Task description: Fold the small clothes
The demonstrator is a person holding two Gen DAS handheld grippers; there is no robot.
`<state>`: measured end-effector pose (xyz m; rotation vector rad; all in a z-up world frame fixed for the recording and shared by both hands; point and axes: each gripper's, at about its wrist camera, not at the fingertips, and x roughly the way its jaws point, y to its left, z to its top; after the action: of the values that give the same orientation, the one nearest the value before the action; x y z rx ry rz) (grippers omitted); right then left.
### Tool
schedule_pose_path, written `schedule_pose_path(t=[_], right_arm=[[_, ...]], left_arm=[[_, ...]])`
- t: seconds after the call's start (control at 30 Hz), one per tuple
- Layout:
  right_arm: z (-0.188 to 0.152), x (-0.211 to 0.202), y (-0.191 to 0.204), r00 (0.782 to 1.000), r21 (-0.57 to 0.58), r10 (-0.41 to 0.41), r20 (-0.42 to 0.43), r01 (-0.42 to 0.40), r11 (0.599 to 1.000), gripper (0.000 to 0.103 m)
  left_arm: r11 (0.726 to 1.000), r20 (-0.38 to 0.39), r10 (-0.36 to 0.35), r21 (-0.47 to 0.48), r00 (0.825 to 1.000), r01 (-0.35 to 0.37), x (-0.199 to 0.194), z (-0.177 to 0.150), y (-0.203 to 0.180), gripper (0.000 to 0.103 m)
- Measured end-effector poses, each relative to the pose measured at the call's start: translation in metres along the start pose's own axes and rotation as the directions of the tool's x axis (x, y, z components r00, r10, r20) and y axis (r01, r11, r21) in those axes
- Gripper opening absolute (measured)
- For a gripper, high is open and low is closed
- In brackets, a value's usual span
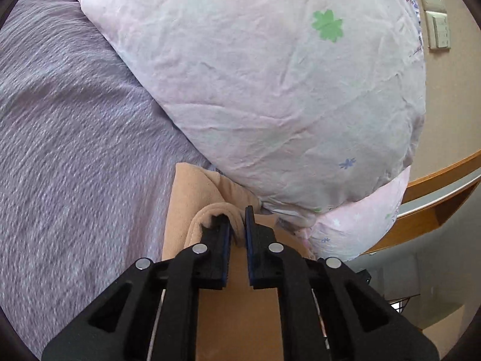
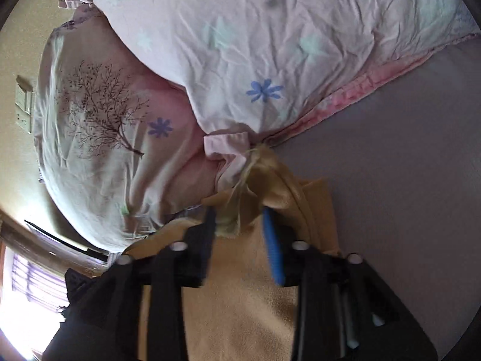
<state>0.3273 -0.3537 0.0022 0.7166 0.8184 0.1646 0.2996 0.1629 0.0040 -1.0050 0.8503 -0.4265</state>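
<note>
The tan garment (image 1: 192, 210) lies on the purple bedsheet (image 1: 75, 150), its far end touching the pillow (image 1: 255, 90). The left gripper (image 1: 237, 225) is pinched narrow on a rolled edge of it. The right gripper (image 2: 240, 228) stands wide, a loose fold between its fingers, not clamped. The cloth runs near-to-far beneath both grippers, so any fold likely goes along that line.

It was a home bedroom. A rumpled flowered duvet (image 1: 270, 90) lay at twelve o'clock on a lilac bedsheet (image 1: 75, 135), with wall switches (image 1: 436, 9) at two o'clock.
</note>
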Motion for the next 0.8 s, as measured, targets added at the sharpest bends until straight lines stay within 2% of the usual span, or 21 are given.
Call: schedule_pose_path(t=[0.03, 0.07, 0.1, 0.13, 0.2, 0.3, 0.33, 0.37, 0.4, 0.43, 0.47, 0.53, 0.57, 0.63, 0.73, 0.77, 0.8], right_arm=[[0.000, -0.009, 0.003, 1.000, -0.018, -0.001, 0.028, 0.001, 1.000, 0.068], [0.000, -0.020, 0.007, 0.998, -0.041, 0.004, 0.057, -0.001, 0.999, 0.069], [-0.002, -0.031, 0.011, 0.997, -0.068, 0.015, 0.074, -0.010, 0.998, 0.069], [-0.007, -0.041, 0.014, 0.996, -0.091, 0.040, 0.074, -0.033, 0.995, 0.069], [-0.021, -0.055, 0.017, 0.993, -0.116, 0.109, 0.044, -0.103, 0.988, 0.070], [-0.044, -0.048, 0.012, 0.984, -0.118, 0.160, -0.076, -0.168, 0.979, 0.075], [-0.050, -0.041, 0.009, 0.988, -0.116, 0.110, -0.111, -0.122, 0.986, 0.076], [-0.055, -0.034, 0.002, 0.992, -0.120, 0.020, -0.122, -0.034, 0.992, 0.074], [-0.060, -0.034, 0.001, 0.995, -0.129, 0.018, -0.103, -0.031, 0.991, 0.071], [-0.062, -0.040, -0.002, 0.996, -0.133, 0.054, -0.068, -0.063, 0.989, 0.072], [-0.064, -0.045, -0.005, 0.995, -0.124, 0.092, -0.044, -0.097, 0.988, 0.077], [-0.068, -0.057, -0.010, 0.978, -0.109, 0.210, 0.004, -0.209, 0.972, 0.086], [-0.070, -0.062, -0.012, 0.970, -0.113, 0.241, 0.017, -0.237, 0.965, 0.087], [-0.066, -0.070, -0.011, 0.962, -0.125, 0.269, 0.041, -0.262, 0.957, 0.090], [-0.064, -0.072, -0.014, 0.956, -0.119, 0.287, 0.061, -0.279, 0.953, 0.091], [-0.062, -0.074, -0.014, 0.955, -0.113, 0.290, 0.061, -0.282, 0.953, 0.091], [-0.062, -0.075, -0.014, 0.953, -0.109, 0.295, 0.063, -0.288, 0.951, 0.091]], left_arm=[[1.000, 0.021, -0.017, 0.006, 1.000, 0.017, -0.008, -0.001, -0.002, 0.045], [0.999, 0.062, -0.032, 0.022, 0.998, 0.030, -0.019, 0.000, -0.006, 0.084], [0.998, 0.112, -0.043, 0.046, 0.993, 0.038, -0.034, -0.001, -0.010, 0.094], [0.996, 0.133, -0.056, 0.080, 0.990, 0.046, -0.046, -0.002, -0.014, 0.094], [0.992, 0.102, -0.037, 0.123, 0.994, 0.024, -0.060, -0.009, -0.019, 0.094], [0.987, 0.027, 0.014, 0.161, 1.000, -0.018, -0.068, -0.031, -0.019, 0.093], [0.985, 0.000, 0.031, 0.167, 1.000, -0.030, -0.068, -0.038, -0.018, 0.093], [0.984, -0.029, 0.048, 0.173, 0.998, -0.043, -0.065, -0.047, -0.017, 0.093], [0.983, -0.059, 0.063, 0.178, 0.996, -0.052, -0.064, -0.055, -0.015, 0.093], [0.982, -0.080, 0.072, 0.179, 0.994, -0.057, -0.063, -0.062, -0.012, 0.093], [0.982, -0.100, 0.079, 0.180, 0.992, -0.060, -0.062, -0.068, -0.009, 0.093], [0.981, -0.128, 0.098, 0.182, 0.987, -0.074, -0.058, -0.078, -0.005, 0.093], [0.980, -0.139, 0.107, 0.183, 0.984, -0.081, -0.056, -0.081, -0.003, 0.093], [0.976, -0.158, 0.135, 0.191, 0.978, -0.103, -0.050, -0.086, 0.000, 0.093], [0.958, -0.146, 0.187, 0.247, 0.971, -0.147, -0.042, -0.095, -0.007, 0.092], [0.957, -0.133, 0.195, 0.243, 0.972, -0.159, -0.041, -0.096, -0.007, 0.088], [0.957, -0.118, 0.210, 0.227, 0.971, -0.180, -0.040, -0.096, -0.007, 0.077]])
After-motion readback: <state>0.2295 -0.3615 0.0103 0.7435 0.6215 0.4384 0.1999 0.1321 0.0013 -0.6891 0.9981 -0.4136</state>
